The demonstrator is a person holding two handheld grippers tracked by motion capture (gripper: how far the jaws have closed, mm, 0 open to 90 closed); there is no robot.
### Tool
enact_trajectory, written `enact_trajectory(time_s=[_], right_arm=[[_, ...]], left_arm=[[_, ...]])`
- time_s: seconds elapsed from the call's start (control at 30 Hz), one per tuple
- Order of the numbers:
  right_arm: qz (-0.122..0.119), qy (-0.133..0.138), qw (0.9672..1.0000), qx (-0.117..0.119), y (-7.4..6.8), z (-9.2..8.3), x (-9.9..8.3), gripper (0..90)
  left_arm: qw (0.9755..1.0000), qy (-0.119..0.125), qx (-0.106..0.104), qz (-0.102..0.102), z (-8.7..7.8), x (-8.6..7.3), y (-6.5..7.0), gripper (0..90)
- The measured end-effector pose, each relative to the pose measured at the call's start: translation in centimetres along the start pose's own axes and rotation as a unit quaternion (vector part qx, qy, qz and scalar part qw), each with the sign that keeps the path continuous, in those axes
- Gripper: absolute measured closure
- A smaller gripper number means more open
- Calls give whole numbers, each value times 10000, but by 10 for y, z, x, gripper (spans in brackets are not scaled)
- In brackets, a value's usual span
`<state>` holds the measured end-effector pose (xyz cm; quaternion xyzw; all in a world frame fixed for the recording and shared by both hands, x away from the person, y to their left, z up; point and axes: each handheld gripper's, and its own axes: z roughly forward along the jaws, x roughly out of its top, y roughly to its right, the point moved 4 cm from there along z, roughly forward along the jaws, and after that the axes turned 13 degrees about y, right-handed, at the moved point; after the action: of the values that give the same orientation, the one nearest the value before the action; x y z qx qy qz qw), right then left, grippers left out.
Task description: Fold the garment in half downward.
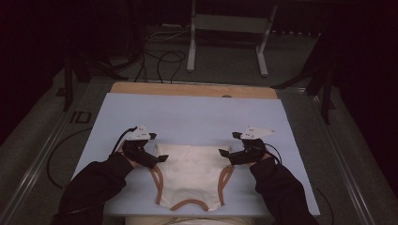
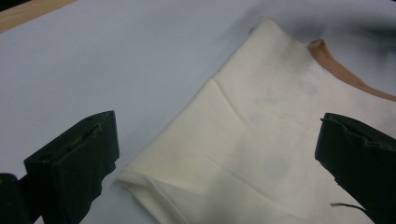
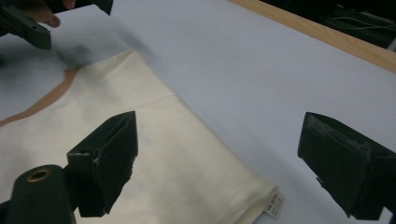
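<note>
A cream garment (image 1: 190, 176) with brown trim (image 1: 157, 180) lies flat near the front of a light blue board (image 1: 187, 112). My left gripper (image 1: 158, 147) stands open at the garment's far left corner. In the left gripper view, that gripper (image 2: 217, 126) has its jaws either side of the folded cream corner (image 2: 224, 154), not closed on it. My right gripper (image 1: 228, 144) stands open at the far right corner. Between the right gripper's (image 3: 219, 126) jaws lies the garment's edge (image 3: 187, 158), with a small label (image 3: 273, 205) at the corner.
The board rests on a wooden tabletop (image 1: 187, 89) whose far edge shows beyond it. Cables (image 1: 159, 61) and a white stand (image 1: 225, 37) are on the floor behind. The other gripper (image 3: 28, 23) and a fingertip show at the right gripper view's top left.
</note>
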<state>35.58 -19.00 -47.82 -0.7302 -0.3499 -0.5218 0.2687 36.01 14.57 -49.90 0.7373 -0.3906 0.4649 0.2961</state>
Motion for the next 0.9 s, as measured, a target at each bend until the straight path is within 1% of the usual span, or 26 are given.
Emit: enact_trajectory(time_s=[0.03, 0.13, 0.17, 0.23, 0.27, 0.3, 0.33, 0.4, 0.47, 0.53, 0.6, 0.63, 0.7, 0.73, 0.77, 0.8, 0.83, 0.87, 0.9], right_arm=[[28, -9, 10000, -25, 2, 1, -1, 122], [48, -78, 10000, -32, 8, 6, -3, 122], [68, -106, 9999, -45, 10, 8, -4, 122], [149, -183, 9997, -55, 13, 11, -7, 123], [217, -204, 9995, -46, 15, 13, -9, 125], [272, -212, 9994, -33, 17, 14, -11, 125], [314, -231, 9992, -25, 19, 16, -13, 126], [460, -289, 9985, -35, 20, 19, -18, 125], [426, -419, 9982, -61, 22, 21, -24, 125], [465, -533, 9975, -36, 22, 24, -30, 126], [511, -576, 9970, -74, 24, 26, -34, 126], [550, -605, 9966, -88, 24, 27, -36, 128], [574, -678, 9960, -76, 25, 30, -40, 134], [543, -730, 9958, -76, 25, 31, -42, 138], [555, -771, 9954, -83, 25, 32, -44, 155], [582, -806, 9950, -65, 25, 34, -46, 192], [582, -806, 9950, -65, 25, 34, -46, 192], [564, -876, 9945, -42, 25, 36, -48, 245], [564, -876, 9945, -42, 25, 36, -48, 245]], left_arm=[[10000, 0, 0, 0, 0, 0, 0, 11], [9998, -144, 129, -73, 6, -4, -6, 29], [9997, -172, 134, -83, 7, -5, -7, 45], [9995, -202, 161, -179, 9, -8, -10, 55], [9995, -215, 131, -188, 10, -10, -11, 81], [9994, -230, 182, -200, 11, -11, -12, 121], [9992, -251, 200, -232, 12, -13, -14, 141], [9986, -280, 303, -324, 13, -16, -16, 157], [9978, -380, 435, -335, 14, -19, -19, 165], [9970, -409, 546, -376, 15, -23, -22, 183], [9958, -483, 623, -459, 15, -26, -25, 229], [9956, -491, 629, -494, 15, -27, -26, 235], [9952, -520, 652, -514, 15, -29, -27, 298], [9950, -558, 595, -570, 15, -31, -29, 317], [9948, -587, 585, -590, 15, -32, -29, 348], [9947, -607, 573, -609, 15, -33, -30, 381], [9947, -607, 573, -609, 15, -33, -30, 385], [9938, -694, 581, -641, 16, -36, -31, 420], [9938, -694, 581, -641, 16, -36, -31, 425]])
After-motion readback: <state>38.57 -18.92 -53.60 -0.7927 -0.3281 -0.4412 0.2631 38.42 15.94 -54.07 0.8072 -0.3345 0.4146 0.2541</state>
